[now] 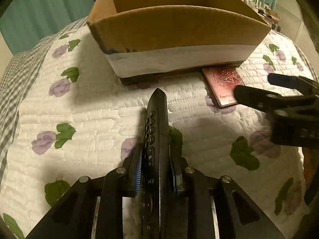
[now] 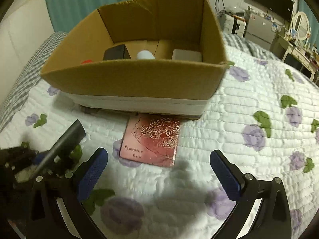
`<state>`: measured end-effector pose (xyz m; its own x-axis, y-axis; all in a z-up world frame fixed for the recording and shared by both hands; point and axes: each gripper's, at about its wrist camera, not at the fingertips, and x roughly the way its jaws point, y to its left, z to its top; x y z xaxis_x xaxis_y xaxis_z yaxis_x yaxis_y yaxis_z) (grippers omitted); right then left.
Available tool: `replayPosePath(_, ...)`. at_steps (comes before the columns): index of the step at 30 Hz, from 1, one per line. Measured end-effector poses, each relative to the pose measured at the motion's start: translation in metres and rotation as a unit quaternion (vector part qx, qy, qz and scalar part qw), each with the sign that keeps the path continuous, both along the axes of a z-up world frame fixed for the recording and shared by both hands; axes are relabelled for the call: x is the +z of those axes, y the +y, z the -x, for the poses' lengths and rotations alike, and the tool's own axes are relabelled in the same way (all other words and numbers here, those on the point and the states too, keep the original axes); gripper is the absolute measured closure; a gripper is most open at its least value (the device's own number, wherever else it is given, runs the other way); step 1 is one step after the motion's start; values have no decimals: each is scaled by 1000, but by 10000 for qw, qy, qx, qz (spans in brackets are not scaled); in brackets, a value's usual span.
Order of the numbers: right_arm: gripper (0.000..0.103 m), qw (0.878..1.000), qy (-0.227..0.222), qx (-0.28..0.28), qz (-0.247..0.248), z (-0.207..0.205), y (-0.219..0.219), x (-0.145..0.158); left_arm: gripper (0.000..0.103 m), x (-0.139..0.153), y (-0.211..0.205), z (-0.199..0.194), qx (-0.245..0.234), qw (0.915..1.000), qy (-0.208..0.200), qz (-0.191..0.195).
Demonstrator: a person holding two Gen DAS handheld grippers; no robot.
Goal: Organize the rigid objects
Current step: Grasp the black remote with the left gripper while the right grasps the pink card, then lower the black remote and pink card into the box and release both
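Surface: quilted white bedspread is spreading under everything, puffy stitched rows printed with purple roses and green leaves, a grey gingham border running along its edge.
Backdrop: teal curtains are hanging in folds behind the bed; a dark flat screen is showing on the wall at upper right.
Cardboard box: sitting open-topped on the quilt, plain brown corrugated walls with a white band wrapping its base; a black block, a white rounded cap, a pale grey block and something red are peeking over the near wall.
Left gripper: clamping tight on the remote, ribbed blue pads pressing both long sides.
Remote: slim black plastic, turned on edge, rows of small rubbery buttons facing left, pointed tip aiming at the box.
Pink case: lying flat, glossy rectangle with embossed rose outlines and script lettering, far edge touching the box base.
Right gripper: hovering just short of the case, jaws spread wide, textured blue pads gripping nothing.
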<state>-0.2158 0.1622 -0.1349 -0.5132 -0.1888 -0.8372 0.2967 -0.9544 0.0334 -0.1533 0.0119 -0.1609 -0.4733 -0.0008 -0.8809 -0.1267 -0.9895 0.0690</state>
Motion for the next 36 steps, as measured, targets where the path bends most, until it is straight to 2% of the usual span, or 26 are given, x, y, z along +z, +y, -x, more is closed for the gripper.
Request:
replayPosePath(4,3,9998,-116,10,-176,15,-16,-15,81,6,-10,3,174,9993,84,-313)
replayPosePath(7,16,9992,-300,41,-257,25,-28,-28,82,13,-17,4,417,9980,243,-398)
replayPosePath(9,17,9987,-264,69,-421,25,-34,-33,82,15,-22,6,559,9968,293,-497)
replayPosePath(12,29,9992,-180,120,-348,20,-32,-29,82,16,-24,6,594,9964,308,-525)
replayPosePath(17,30,9993,-51,197,-317,-3,-29,-19,82,23,-22,4,586,9960,335,-583)
replayPosePath(26,30,9994,197,265,-62,-48,-23,23,82,47,-20,-11,580,9945,547,-685)
replayPosePath(32,30,9973,651,328,15,-66,-24,78,82,81,-17,-22,536,9921,852,-746)
replayPosePath(36,30,9944,993,357,64,-75,-22,118,82,112,-11,-28,432,9898,1192,-648)
